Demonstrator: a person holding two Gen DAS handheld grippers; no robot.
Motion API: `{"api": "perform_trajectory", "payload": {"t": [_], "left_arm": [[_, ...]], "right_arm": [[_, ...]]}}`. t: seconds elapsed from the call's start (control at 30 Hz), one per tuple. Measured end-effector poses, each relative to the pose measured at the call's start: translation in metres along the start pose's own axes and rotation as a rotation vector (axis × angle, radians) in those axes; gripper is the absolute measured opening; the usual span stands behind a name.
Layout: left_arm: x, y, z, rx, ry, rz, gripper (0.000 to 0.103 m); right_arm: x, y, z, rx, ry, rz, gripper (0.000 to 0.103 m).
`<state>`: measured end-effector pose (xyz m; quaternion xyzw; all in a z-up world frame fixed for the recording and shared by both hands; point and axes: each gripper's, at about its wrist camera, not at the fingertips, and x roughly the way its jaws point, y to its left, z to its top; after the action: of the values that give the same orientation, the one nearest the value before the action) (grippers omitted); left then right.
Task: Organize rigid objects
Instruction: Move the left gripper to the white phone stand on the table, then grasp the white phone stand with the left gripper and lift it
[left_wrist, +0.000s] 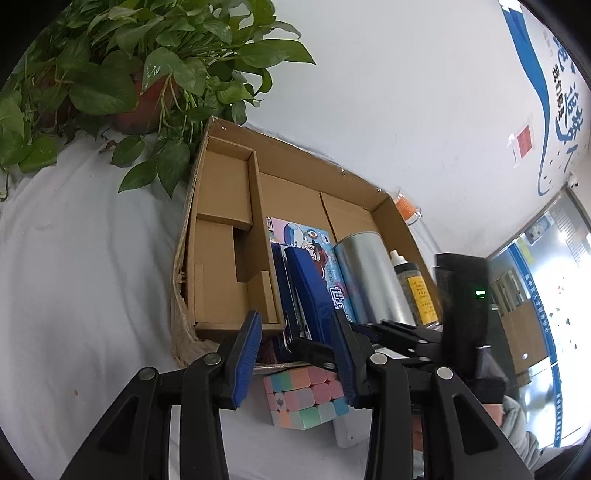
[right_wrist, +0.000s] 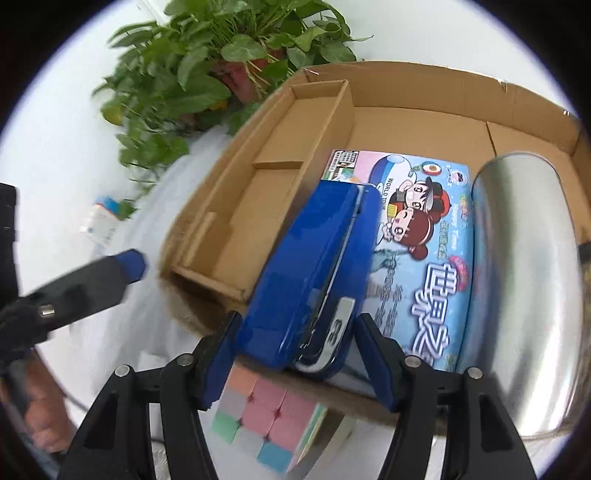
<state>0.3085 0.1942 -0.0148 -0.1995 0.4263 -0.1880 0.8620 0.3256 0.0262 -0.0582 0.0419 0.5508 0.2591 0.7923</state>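
A blue stapler (right_wrist: 314, 273) lies in the cardboard box (right_wrist: 406, 85), against a cartoon-printed box (right_wrist: 424, 240); it also shows in the left wrist view (left_wrist: 306, 291). My right gripper (right_wrist: 299, 354) brackets the stapler's near end, its blue pads at the sides; whether they press on it I cannot tell. My left gripper (left_wrist: 295, 362) is open and empty, above a pastel puzzle cube (left_wrist: 306, 398) that sits on the table in front of the box. The cube also shows in the right wrist view (right_wrist: 266, 417).
A silver can (right_wrist: 524, 277) and a bottle with a yellow label (left_wrist: 413, 284) lie in the box's right part. Its left compartments (left_wrist: 221, 236) hold only cardboard inserts. A potted plant (left_wrist: 140, 74) stands behind the box on the white cloth (left_wrist: 74, 277).
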Motion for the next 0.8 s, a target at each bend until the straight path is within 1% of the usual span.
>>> {"api": "perform_trajectory", "payload": {"t": [0.03,0.07,0.1,0.13,0.17,0.2,0.23,0.27,0.3,0.33,0.37,0.4,0.43,0.47,0.53,0.57,0.6,0.67,0.7,0.73,0.77,0.8], "left_arm": [[-0.002,-0.004,-0.003,0.015,-0.009,0.02,0.04],[-0.006,-0.011,-0.008,0.046,-0.025,0.053,0.048],[-0.011,-0.019,-0.014,0.071,-0.046,0.079,0.074],[-0.017,-0.027,-0.021,0.088,-0.078,0.106,0.1],[-0.022,-0.034,-0.031,0.09,-0.12,0.123,0.102],[-0.024,-0.04,-0.041,0.088,-0.158,0.113,0.102],[-0.021,-0.045,-0.049,0.092,-0.157,0.088,0.102],[-0.012,-0.05,-0.059,0.089,-0.119,0.063,0.101],[-0.003,-0.052,-0.065,0.077,-0.089,0.056,0.099],[0.007,-0.053,-0.073,0.059,-0.06,0.05,0.093],[0.02,-0.055,-0.081,0.041,-0.016,0.025,0.087],[0.03,-0.056,-0.088,0.025,0.03,-0.012,0.073],[0.038,-0.057,-0.095,0.013,0.067,-0.047,0.072],[0.044,-0.061,-0.104,0.012,0.087,-0.071,0.072],[0.055,-0.067,-0.114,0.012,0.121,-0.05,0.071],[0.065,-0.068,-0.121,-0.007,0.153,-0.048,0.068],[0.073,-0.067,-0.125,-0.028,0.178,-0.049,0.062],[0.086,-0.068,-0.134,-0.053,0.216,-0.048,0.061],[0.09,-0.069,-0.136,-0.051,0.214,-0.049,0.06],[0.093,-0.07,-0.139,-0.051,0.216,-0.043,0.054],[0.097,-0.069,-0.14,-0.064,0.218,-0.035,0.052],[0.1,-0.067,-0.14,-0.077,0.216,-0.035,0.046]], "right_arm": [[-0.014,0.004,-0.007,-0.027,-0.043,-0.005,0.069],[-0.03,0.009,-0.016,-0.066,-0.096,-0.033,0.075],[-0.046,0.014,-0.028,-0.102,-0.154,-0.058,0.086],[-0.061,0.016,-0.041,-0.13,-0.206,-0.076,0.088],[-0.072,0.017,-0.055,-0.147,-0.243,-0.096,0.088],[-0.08,0.017,-0.069,-0.153,-0.271,-0.116,0.089],[-0.085,0.013,-0.089,-0.149,-0.288,-0.146,0.09],[-0.083,0.011,-0.102,-0.14,-0.28,-0.166,0.09],[-0.075,0.007,-0.115,-0.129,-0.245,-0.184,0.09],[-0.068,0.004,-0.122,-0.117,-0.214,-0.188,0.09],[-0.058,-0.003,-0.131,-0.09,-0.166,-0.179,0.09],[-0.051,-0.008,-0.137,-0.056,-0.134,-0.167,0.089],[-0.046,-0.014,-0.141,-0.023,-0.115,-0.149,0.089],[-0.046,-0.017,-0.143,-0.013,-0.115,-0.138,0.089],[-0.05,-0.017,-0.146,-0.025,-0.136,-0.133,0.089],[-0.054,-0.017,-0.146,-0.031,-0.147,-0.13,0.089],[-0.057,-0.016,-0.146,-0.037,-0.159,-0.127,0.089],[-0.067,-0.016,-0.149,-0.057,-0.185,-0.125,0.089],[-0.069,-0.017,-0.151,-0.078,-0.18,-0.134,0.089],[-0.069,-0.017,-0.154,-0.096,-0.185,-0.136,0.089],[-0.07,-0.017,-0.155,-0.106,-0.187,-0.136,0.089],[-0.071,-0.017,-0.156,-0.115,-0.184,-0.137,0.089]]}}
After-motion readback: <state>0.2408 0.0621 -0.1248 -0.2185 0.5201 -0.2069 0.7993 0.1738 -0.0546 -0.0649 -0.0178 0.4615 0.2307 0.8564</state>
